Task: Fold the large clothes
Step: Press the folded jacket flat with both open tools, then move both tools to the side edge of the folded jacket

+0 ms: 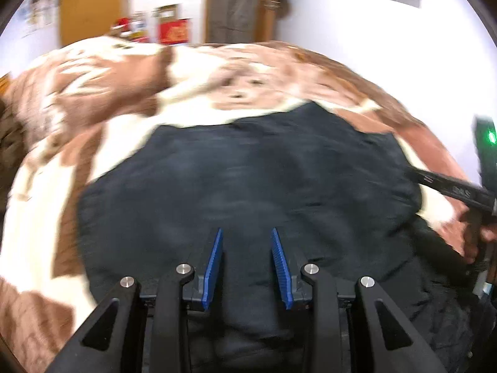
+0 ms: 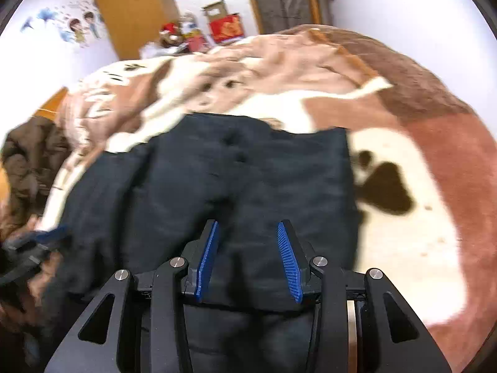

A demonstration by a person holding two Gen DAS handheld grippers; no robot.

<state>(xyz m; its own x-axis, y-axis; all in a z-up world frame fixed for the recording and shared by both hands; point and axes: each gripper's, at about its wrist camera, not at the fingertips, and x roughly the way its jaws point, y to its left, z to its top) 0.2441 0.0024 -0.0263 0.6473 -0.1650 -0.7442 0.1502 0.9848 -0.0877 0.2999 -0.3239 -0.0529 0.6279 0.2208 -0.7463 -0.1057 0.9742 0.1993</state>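
A large dark navy garment lies spread on a brown and white blanket that covers a bed. My left gripper hovers over the garment's near part, open, with nothing between its blue pads. My right gripper is also open above the garment near its right side, its blue pads apart and empty. In the left wrist view the right gripper shows at the right edge, held by a hand. The left gripper appears blurred at the left in the right wrist view.
A brown puffy jacket lies heaped at the bed's left side. Behind the bed stand a wooden door, a red box and other clutter against a white wall. The garment's far edge runs across the blanket's middle.
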